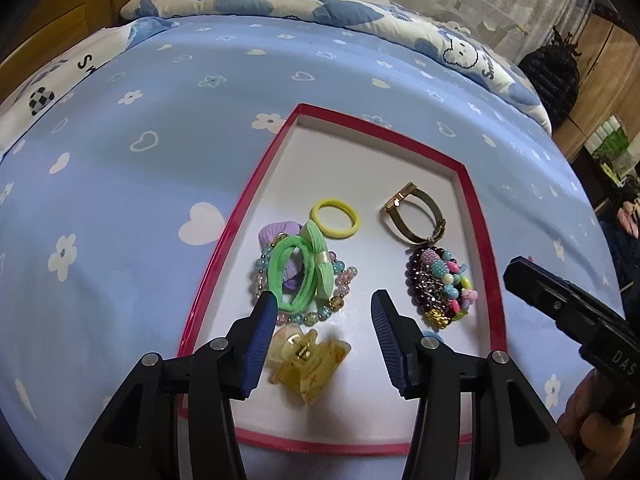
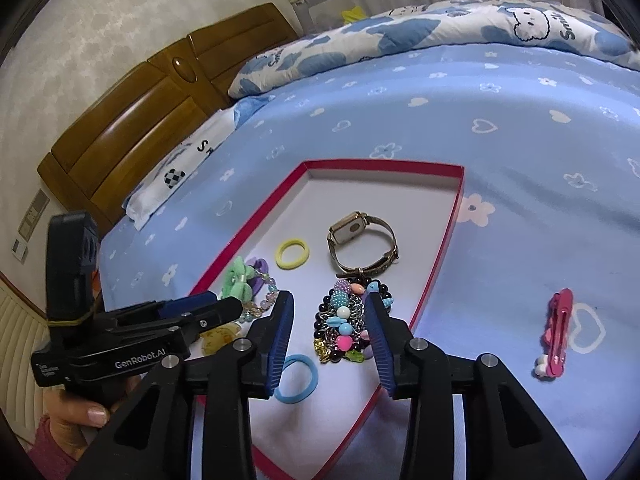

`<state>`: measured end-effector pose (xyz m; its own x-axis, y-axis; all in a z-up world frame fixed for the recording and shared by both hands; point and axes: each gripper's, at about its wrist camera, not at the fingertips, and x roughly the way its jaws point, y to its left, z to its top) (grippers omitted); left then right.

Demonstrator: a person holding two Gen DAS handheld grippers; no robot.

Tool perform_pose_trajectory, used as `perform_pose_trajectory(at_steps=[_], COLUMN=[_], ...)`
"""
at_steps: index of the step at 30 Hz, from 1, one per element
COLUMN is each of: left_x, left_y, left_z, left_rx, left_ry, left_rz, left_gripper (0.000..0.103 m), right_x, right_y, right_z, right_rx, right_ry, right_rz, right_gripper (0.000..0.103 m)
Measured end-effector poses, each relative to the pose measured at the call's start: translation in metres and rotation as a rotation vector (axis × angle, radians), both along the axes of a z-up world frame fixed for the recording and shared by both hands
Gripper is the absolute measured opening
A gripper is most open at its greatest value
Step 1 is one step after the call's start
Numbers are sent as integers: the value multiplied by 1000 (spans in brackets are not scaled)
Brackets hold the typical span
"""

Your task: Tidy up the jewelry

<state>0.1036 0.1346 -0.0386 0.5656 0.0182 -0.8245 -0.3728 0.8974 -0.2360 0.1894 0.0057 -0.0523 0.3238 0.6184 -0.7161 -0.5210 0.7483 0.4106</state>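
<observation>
Blue bedsheet [image 2: 500, 128], flower and heart print, under everything. Red-rimmed tray [image 1: 478, 216] flat on it, white floor, holding most of the pieces. Left gripper [image 1: 324, 300] over tray's near end, jaws parted, nothing between them; yellow claw clip [image 1: 306, 364] lying below the gap, green hair ties [image 1: 296, 276] just beside left pad. Right gripper [image 2: 330, 312] above beaded bracelet pile [image 2: 346, 324], jaws apart, pads astride the pile but apparently not pressing, so empty.

Gold watch [image 2: 362, 244] and yellow hair band [image 2: 293, 254] further in, blue hair band [image 2: 296, 378] near right gripper's left finger. Pink hair clip [image 2: 556, 332] alone on sheet, well right of tray.

Likely next: fetch pink clip with right gripper. Approach along its length, close across narrow body, lift clear of rim before dropping into bare tray floor. Avoid snagging bead pile on exit.
</observation>
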Motion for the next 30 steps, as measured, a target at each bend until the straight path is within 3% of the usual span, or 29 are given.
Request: perform_pose_trajectory(at_steps=[6,12,19,24,30], left_x=[-30,-65,-104,-131,-157], left_y=[0,-1,-16,-28,-44], left_z=[12,19,29,47,71], left_rx=[-42,-98,-102,-78,-26], left_ry=[-71,-135,-171,-188,-196], left_rz=[56,116,146,148,120], left_gripper=[64,82,86,93,95], right_x=[-9,-22,-47,-70,-94], right_y=[-12,-29,-57,-73,-86], right_z=[13,18,23,42,75], right_rx=[38,72,126,123,93], right_ry=[-23,-26,-31,-92,-189], right_rz=[-21,-38,-52,-45,-38], right_gripper=[49,67,80,88,92])
